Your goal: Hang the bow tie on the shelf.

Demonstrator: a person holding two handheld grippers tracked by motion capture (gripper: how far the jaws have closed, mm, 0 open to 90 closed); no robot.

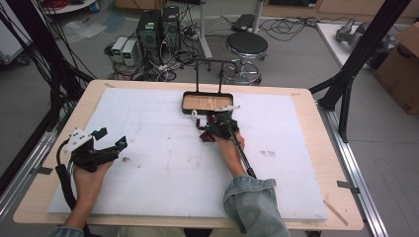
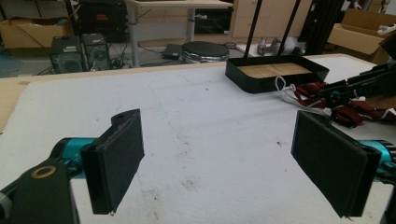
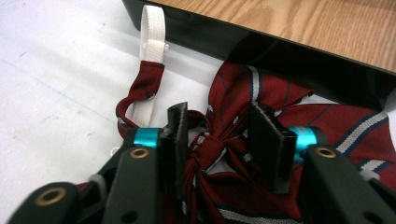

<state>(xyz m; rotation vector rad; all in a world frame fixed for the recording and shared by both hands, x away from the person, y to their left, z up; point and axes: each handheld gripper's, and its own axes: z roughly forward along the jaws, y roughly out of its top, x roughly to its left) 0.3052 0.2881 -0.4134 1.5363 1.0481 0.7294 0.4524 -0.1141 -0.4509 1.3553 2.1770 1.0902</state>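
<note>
The right gripper (image 3: 217,140) sits over a dark red striped bow tie (image 3: 224,154) lying just in front of the black tray (image 3: 196,32); its jaws flank the knot (whether the pads press it, I cannot tell). The left gripper (image 2: 224,163) hovers open, well apart, over the white mat (image 2: 196,121).

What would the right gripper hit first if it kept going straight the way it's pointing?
The right gripper already has the red striped bow tie between its fingers. Straight beyond that, it would likely meet the near wall of the black tray, though depth is hard to judge.
</note>
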